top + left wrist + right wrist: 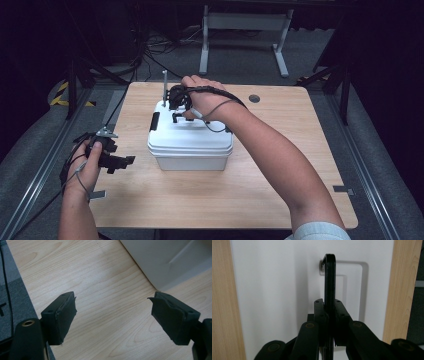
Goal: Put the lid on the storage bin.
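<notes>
box: white lidded box (190, 145) sits mid-table (280, 190)
handle: black lid handle (329, 277) stands upright between the right gripper's pads
right gripper: right gripper (329, 315) above the lid, clamped on the handle
left gripper: left gripper (112, 315) jaws wide, holding nothing, beside the box's left side

Left gripper (112, 315): gap between the jaws holds bare table (100, 285) alone. Ahead of the right-hand jaw the white box (170, 262) wall blocks the way; ahead of the left-hand jaw open wood runs to the table edge.

Right gripper (329, 317): no gap between the jaws, taken up by the black handle (329, 277). Lid (274, 290) lies flat just beyond the jaws on both sides. On the box's far side a thin upright post (164, 85) stands near this gripper.
</notes>
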The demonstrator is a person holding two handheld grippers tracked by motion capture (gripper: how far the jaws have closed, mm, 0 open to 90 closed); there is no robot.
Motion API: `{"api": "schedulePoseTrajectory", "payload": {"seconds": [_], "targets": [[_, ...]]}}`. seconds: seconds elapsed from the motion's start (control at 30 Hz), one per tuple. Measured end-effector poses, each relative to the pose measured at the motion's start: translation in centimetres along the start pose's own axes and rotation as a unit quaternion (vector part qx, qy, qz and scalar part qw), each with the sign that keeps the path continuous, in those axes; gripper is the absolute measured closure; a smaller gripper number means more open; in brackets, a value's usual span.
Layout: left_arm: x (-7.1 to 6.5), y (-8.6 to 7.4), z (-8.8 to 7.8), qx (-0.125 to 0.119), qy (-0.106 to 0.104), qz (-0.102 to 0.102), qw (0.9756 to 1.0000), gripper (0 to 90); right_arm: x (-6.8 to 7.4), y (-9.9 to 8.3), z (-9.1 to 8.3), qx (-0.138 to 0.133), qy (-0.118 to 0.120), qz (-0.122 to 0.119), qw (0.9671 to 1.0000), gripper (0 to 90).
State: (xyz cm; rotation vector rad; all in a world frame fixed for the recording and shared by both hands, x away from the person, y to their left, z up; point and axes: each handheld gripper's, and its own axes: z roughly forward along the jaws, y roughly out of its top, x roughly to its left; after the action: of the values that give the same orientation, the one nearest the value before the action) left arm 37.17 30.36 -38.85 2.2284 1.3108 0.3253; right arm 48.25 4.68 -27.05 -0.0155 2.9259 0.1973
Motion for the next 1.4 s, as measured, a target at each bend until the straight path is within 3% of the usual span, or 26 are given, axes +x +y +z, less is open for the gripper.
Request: {"api": "schedulePoseTrajectory", "payload": {"seconds": [0.87, 1.4], "targets": [[0.0, 0.0, 0.3, 0.004, -0.003, -0.002, 1.0, 20.4, 0.7, -0.3, 0.6, -0.003, 0.011, -0.009, 0.9999, 84.0], [-0.1, 0.1, 0.4, 0.007, -0.004, -0.002, 1.0, 20.4, 0.7, -0.6, 1.1, -0.005, 0.015, 0.0, 0.9999, 84.1]]}}
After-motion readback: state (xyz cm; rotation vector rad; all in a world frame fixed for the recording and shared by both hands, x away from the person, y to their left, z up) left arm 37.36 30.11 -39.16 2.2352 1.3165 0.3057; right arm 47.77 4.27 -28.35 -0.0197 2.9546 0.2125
